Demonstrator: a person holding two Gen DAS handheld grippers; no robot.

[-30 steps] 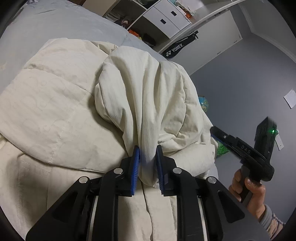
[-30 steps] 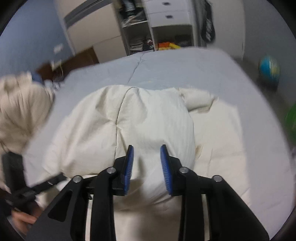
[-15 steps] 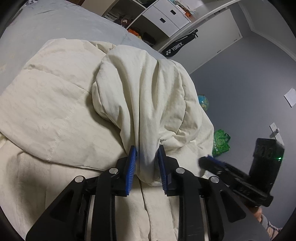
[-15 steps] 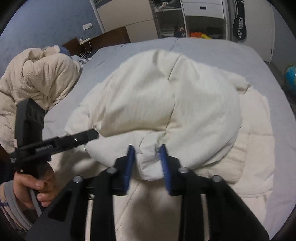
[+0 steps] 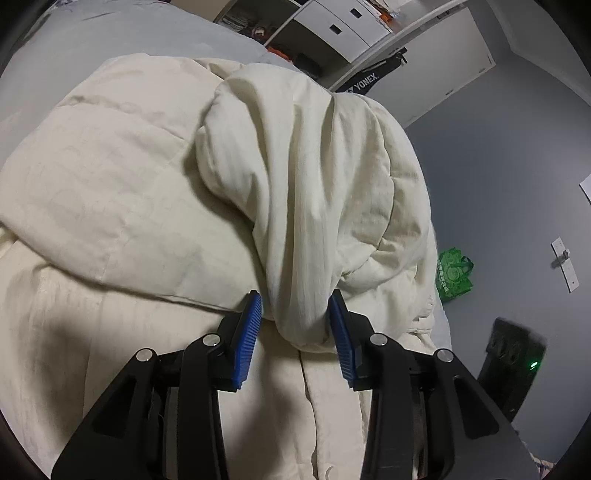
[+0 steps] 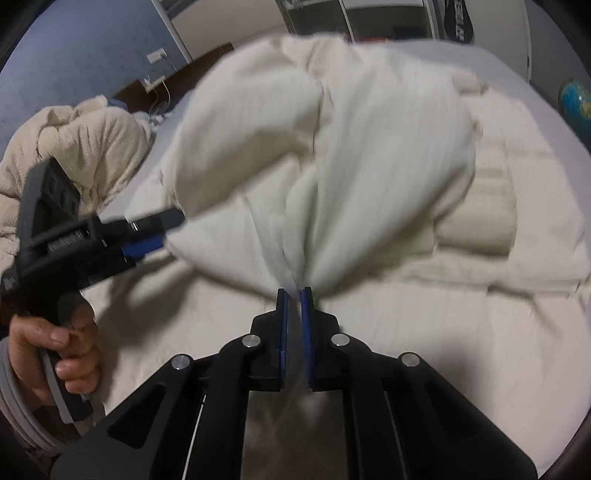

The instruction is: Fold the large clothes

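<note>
A large cream quilted garment [image 5: 110, 184] lies spread over the grey bed [image 5: 74, 48]. A thick fold of it [image 5: 295, 192] is pulled up and runs down between the blue pads of my left gripper [image 5: 295, 314]. Those jaws are opening: the fold still sits between them, but a gap shows at the left pad [image 5: 249, 332]. In the right wrist view my right gripper [image 6: 294, 293] is shut on a thin pinch of the same cream cloth [image 6: 369, 166], which bunches up from its tips. The left gripper [image 6: 162, 232] reaches into the cloth from the left, held by a hand [image 6: 55, 350].
A beige textured blanket heap [image 6: 74, 147] lies at the bed's left side. White cupboards and shelves [image 5: 332, 26] stand beyond the bed, with a racket bag [image 5: 369, 77] hung there. A green bag [image 5: 454, 273] and a globe [image 6: 576, 99] sit on the floor by the grey wall.
The left jaws have spread wider around the fold. The right gripper came down toward the bed and closed on a pinch of the cream cloth, which now bunches up before it.
</note>
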